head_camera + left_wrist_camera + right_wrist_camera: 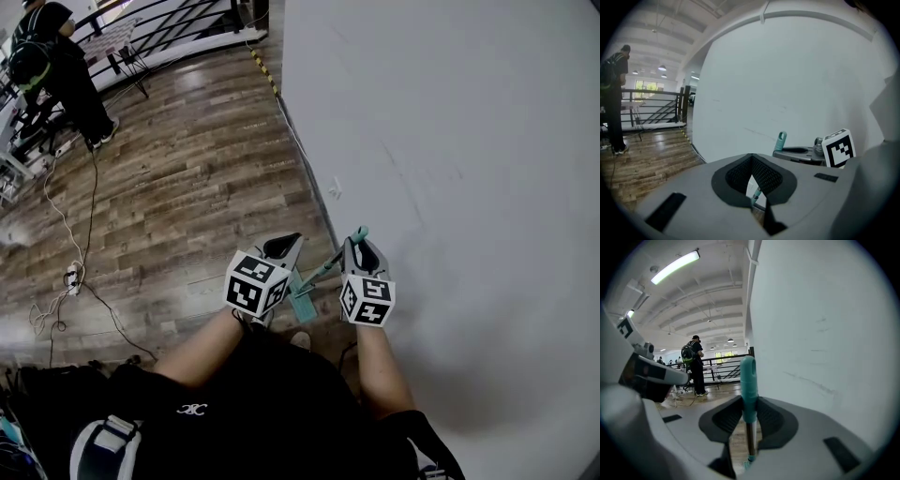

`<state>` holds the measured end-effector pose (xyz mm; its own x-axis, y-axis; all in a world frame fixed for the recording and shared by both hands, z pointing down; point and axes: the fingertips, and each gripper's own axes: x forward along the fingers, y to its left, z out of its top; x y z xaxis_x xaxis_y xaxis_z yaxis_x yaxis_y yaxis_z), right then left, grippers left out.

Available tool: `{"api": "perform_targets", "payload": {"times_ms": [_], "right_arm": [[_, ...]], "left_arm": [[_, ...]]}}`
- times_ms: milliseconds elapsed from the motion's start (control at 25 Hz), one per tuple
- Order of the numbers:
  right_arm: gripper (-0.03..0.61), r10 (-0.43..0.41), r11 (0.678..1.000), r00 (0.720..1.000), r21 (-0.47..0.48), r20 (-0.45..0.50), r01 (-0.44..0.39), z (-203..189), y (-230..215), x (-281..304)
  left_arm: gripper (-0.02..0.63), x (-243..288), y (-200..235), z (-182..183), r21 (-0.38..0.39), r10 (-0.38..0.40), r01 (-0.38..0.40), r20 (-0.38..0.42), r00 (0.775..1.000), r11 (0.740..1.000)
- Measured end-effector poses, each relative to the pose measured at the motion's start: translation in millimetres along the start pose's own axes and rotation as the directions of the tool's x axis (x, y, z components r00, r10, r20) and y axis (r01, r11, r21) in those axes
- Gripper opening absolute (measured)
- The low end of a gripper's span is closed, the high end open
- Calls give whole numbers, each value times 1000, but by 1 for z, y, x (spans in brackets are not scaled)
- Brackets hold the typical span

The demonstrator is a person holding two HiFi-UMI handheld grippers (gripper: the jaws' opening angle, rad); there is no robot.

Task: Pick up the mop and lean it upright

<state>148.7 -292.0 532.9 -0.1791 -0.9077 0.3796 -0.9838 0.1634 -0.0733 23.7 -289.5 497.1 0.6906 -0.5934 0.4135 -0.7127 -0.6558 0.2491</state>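
Observation:
My right gripper (361, 247) is shut on the mop's teal handle tip (360, 233), close to the white wall (450, 169). The thin pole slants down and left to the teal mop head (302, 302) on the floor by the wall's base. In the right gripper view the teal handle (748, 390) stands upright between the pads (729, 417). My left gripper (281, 247) hangs just left of the pole, fingertips together (751, 158) and nothing gripped. A bit of the pole (756, 192) shows through the gap behind them. The handle tip (781, 139) and the right gripper (799, 151) show in the left gripper view.
The floor is wooden planks (187, 187). A person in dark clothes (56, 66) stands at the far left by a black railing (173, 28). White cables and a power strip (71, 277) lie on the floor at left. Yellow-black tape (263, 71) runs along the wall's base.

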Motion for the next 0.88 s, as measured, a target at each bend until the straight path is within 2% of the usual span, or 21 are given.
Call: {"api": "perform_targets", "payload": {"times_ms": [200,440,640,880], "right_arm": [[109,63,997,998,-40,-6,-64,-1,26,2],[109,77,996,997,-51,-11,-77,0,29,8],[109,65,997,998,-43,-13,-66,1,24,10],[109,39,999,999,-36,-14,-39,-1,12,12]], "left_arm": [[-8,-3,11,1,1,45,-45,12,999,999],[-8,2,21,-5,88,118,-115,-37,992,989],[-8,4,20,-2,20,77,-77,-20,997,997],[-8,12,19,-1,2,58,-58,-18,998,998]]}}
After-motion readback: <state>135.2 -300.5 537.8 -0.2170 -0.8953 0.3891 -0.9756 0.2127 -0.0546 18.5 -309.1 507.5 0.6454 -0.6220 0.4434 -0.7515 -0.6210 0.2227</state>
